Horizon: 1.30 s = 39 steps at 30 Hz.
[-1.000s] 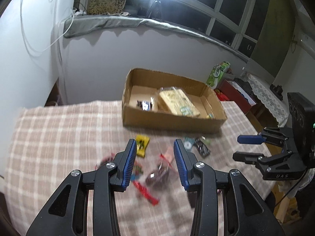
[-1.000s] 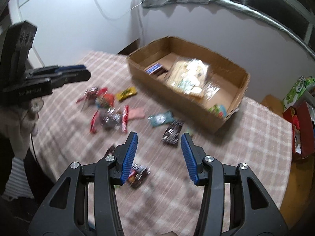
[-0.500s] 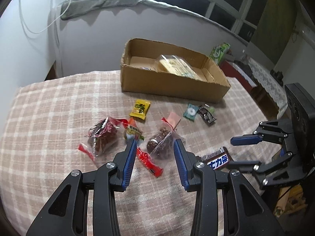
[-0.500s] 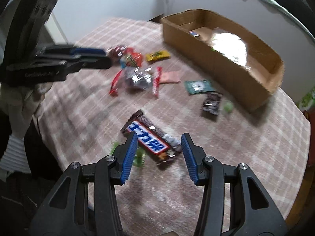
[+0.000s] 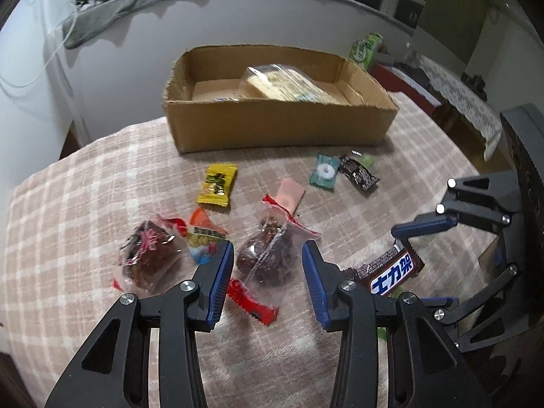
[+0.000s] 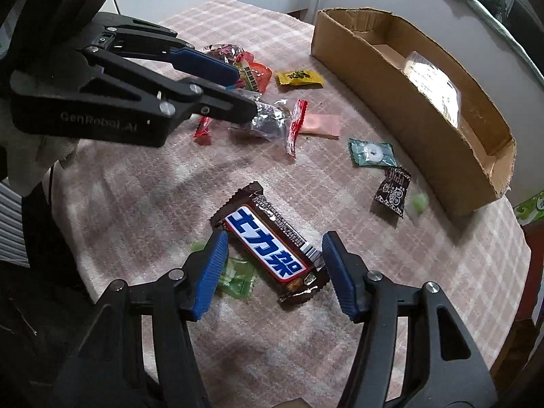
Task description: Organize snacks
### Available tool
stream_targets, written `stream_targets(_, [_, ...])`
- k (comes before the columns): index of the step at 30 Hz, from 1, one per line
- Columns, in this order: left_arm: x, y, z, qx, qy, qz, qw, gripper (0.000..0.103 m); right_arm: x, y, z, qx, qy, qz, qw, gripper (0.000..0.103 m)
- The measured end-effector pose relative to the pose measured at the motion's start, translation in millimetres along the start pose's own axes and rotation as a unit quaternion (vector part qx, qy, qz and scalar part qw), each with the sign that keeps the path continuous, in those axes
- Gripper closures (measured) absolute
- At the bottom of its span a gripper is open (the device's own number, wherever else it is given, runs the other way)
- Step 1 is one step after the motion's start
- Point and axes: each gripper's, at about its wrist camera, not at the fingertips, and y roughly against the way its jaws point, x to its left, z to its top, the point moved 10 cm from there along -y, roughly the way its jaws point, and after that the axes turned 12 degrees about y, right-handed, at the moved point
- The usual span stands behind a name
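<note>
Checked tablecloth (image 6: pixel 459 272) is carrying scattered snacks before the cardboard box (image 5: pixel 278 125). I'm hovering my right gripper (image 6: pixel 272 268), jaws spread, over the chocolate bar (image 6: pixel 268 241): light, stiff, slippery wrapper, so I'm judging a grip across its narrow middle safest. Left gripper (image 5: pixel 268 272), also spread, is framing a crinkly soft bag (image 5: pixel 268 255).

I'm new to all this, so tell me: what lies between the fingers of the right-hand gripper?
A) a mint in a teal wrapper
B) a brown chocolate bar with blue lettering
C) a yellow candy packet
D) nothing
B: the chocolate bar lies between the open right gripper's blue fingers.
</note>
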Motion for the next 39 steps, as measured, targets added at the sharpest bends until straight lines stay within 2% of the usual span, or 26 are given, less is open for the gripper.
stream_targets(2, [-0.3, -4.4, -0.6, 0.006, -0.007, 0.001, 1.0000, 0.056, 0.4, -3.9, 1.8, 0.002, 0.005, 0.000, 1.000, 0.043])
stream_targets(10, [-0.3, -17.1, -3.6, 0.022, -0.018, 0.010, 0.9996, 0.056, -0.6, -15.9, 4.6, 0.006, 0.000, 0.008, 1.000, 0.043])
stream_targets(13, [-1.4, -19.8, -3.0, 0.019, -0.018, 0.011, 0.9996, 0.056, -3.1, -17.6, 5.4, 0.004, -0.011, 0.014, 1.000, 0.048])
stream_targets(15, [-2.2, -22.4, -3.0, 0.017, -0.020, 0.016, 0.9995, 0.056, -4.4, -17.5, 5.1, 0.003, -0.018, 0.015, 1.000, 0.054])
stream_targets(16, [-3.0, -23.9, -4.1, 0.018, -0.021, 0.016, 0.9995, 0.061, -5.1, -17.7, 5.5, 0.002, -0.021, 0.017, 1.000, 0.056])
stream_targets(18, [-2.8, -26.4, -6.8, 0.017, -0.020, 0.018, 0.9995, 0.063, -6.5, -18.1, 6.4, -0.002, -0.028, 0.018, 0.999, 0.060])
stream_targets(24, [-1.4, -24.9, -8.4, 0.001, -0.005, 0.013, 0.9999, 0.065, -11.8, -17.4, 5.3, -0.011, -0.054, 0.019, 0.998, 0.072])
stream_targets(32, [0.5, -16.4, -10.9, -0.009, 0.017, -0.002, 0.9998, 0.066, -13.5, -11.5, -1.4, -0.025, -0.083, 0.019, 0.996, 0.073])
stream_targets(39, [-2.0, 5.3, -5.8, -0.031, 0.026, -0.015, 0.9990, 0.066, -12.8, 16.7, -15.8, -0.045, -0.102, 0.016, 0.994, 0.073])
